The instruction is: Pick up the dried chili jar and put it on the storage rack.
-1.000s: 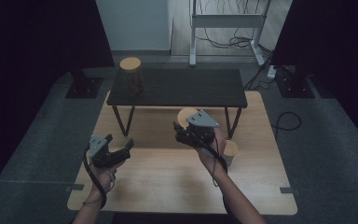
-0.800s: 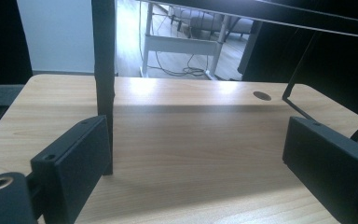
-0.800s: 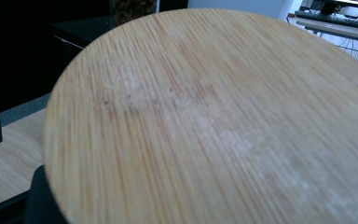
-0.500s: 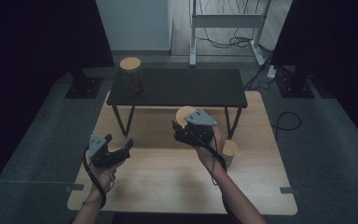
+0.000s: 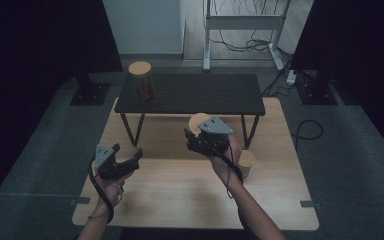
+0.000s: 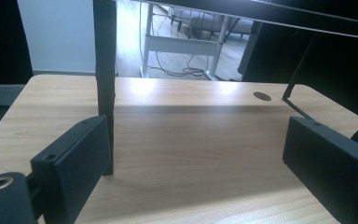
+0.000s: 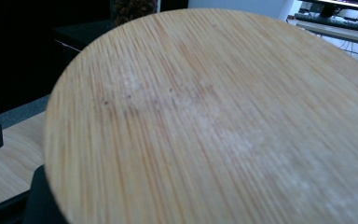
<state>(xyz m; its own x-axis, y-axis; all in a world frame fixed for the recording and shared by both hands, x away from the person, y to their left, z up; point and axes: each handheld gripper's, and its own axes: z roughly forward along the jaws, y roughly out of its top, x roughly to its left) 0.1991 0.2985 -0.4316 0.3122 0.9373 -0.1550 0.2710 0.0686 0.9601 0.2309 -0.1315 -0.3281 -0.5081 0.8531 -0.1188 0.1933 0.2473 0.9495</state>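
Almost nothing has moved since the earlier pictures: both hands sit in the same spots over the wooden table, and the lid has stayed up in the air.

On the left, the left gripper waits low over the table with its 2 jaws wide apart and nothing between them. Just ahead of it stands a black leg of the little dark shelf, and a jar with a lid sits on that shelf.

In the middle, the right gripper is clamped on a round wooden lid, held above the table. To its right stands an open jar (probably where the lid goes).

To do this well, keep the lid flat, move it slowly over the open jar, lower it straight down, and let go only when it sits snug.
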